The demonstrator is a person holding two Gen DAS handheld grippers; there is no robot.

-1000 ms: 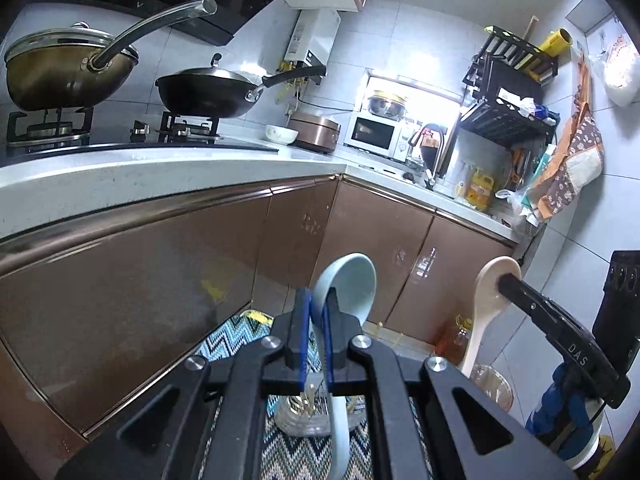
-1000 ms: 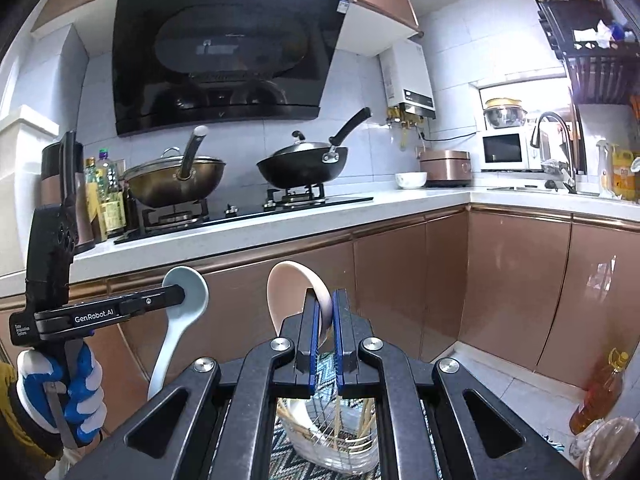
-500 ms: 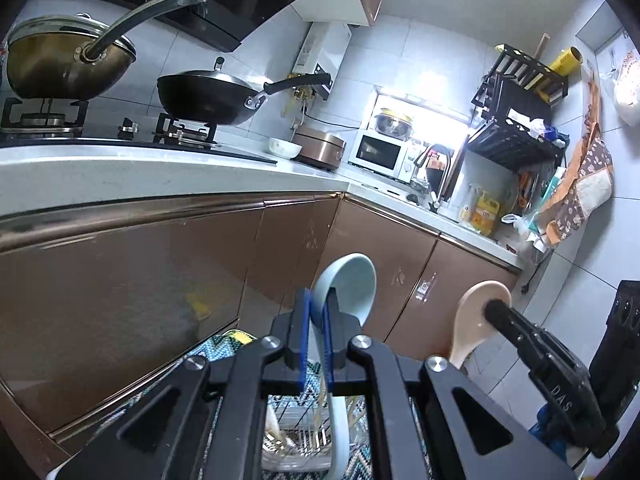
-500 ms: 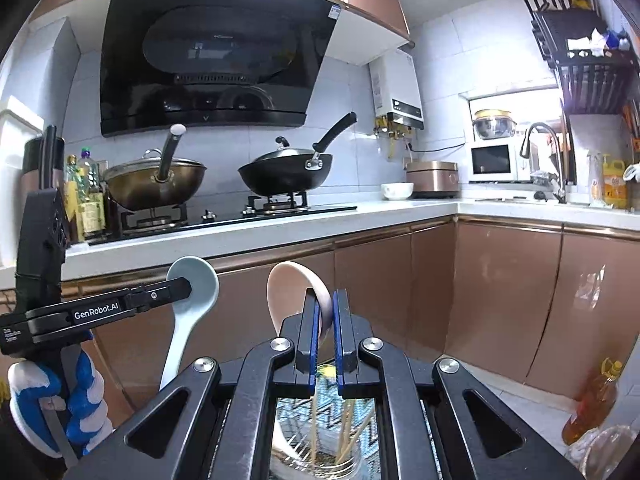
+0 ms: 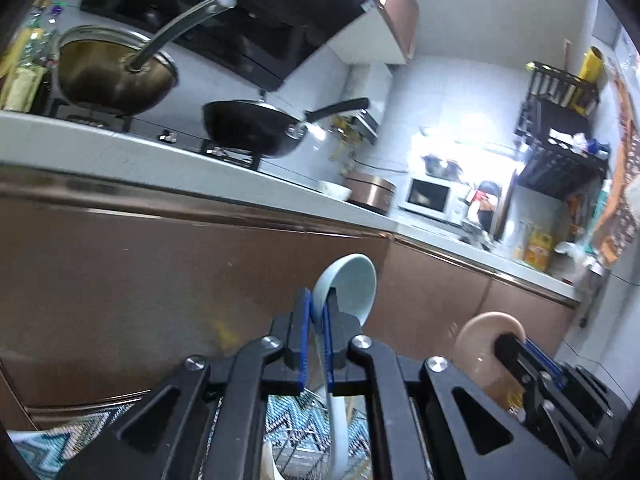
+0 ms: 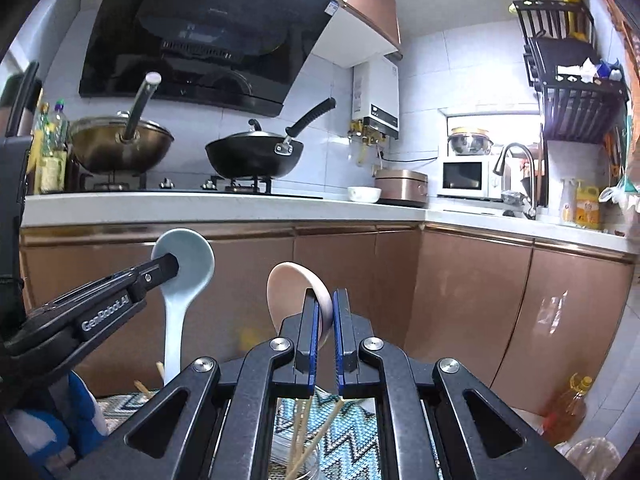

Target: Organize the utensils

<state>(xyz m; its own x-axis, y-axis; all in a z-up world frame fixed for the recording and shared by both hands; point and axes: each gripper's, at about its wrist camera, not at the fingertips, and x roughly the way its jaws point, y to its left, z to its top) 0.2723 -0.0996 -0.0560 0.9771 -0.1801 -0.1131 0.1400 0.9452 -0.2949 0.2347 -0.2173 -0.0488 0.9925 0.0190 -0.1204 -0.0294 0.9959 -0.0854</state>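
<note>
Both grippers raised; left gripper (image 5: pixel 316 312) grips blue spoon (image 5: pixel 354 284), right gripper (image 6: pixel 325 312) beige spoon (image 6: pixel 294 292); chopsticks (image 6: pixel 306 436) only in right view.

Both cams sat low, below the countertop (image 6: pixel 224 204) edge, each looking forward along its own fingers and up at the counter. Left wrist view was rolled, so the countertop (image 5: pixel 160 156) ran diagonally, and it was close to the brown cabinet fronts (image 5: pixel 140 272). Right wrist view was level and squarer to the counter. Shared: black wok (image 5: pixel 252 128) (image 6: pixel 252 156) on the countertop, gold pan (image 5: pixel 112 76) (image 6: pixel 120 148) left of it, microwave (image 5: pixel 430 196) (image 6: pixel 466 178) at the countertop's far right. Each cam also caught the other gripper: right gripper (image 5: pixel 516 354) below the counter at lower right, left gripper (image 6: pixel 160 272) below it at lower left.
</note>
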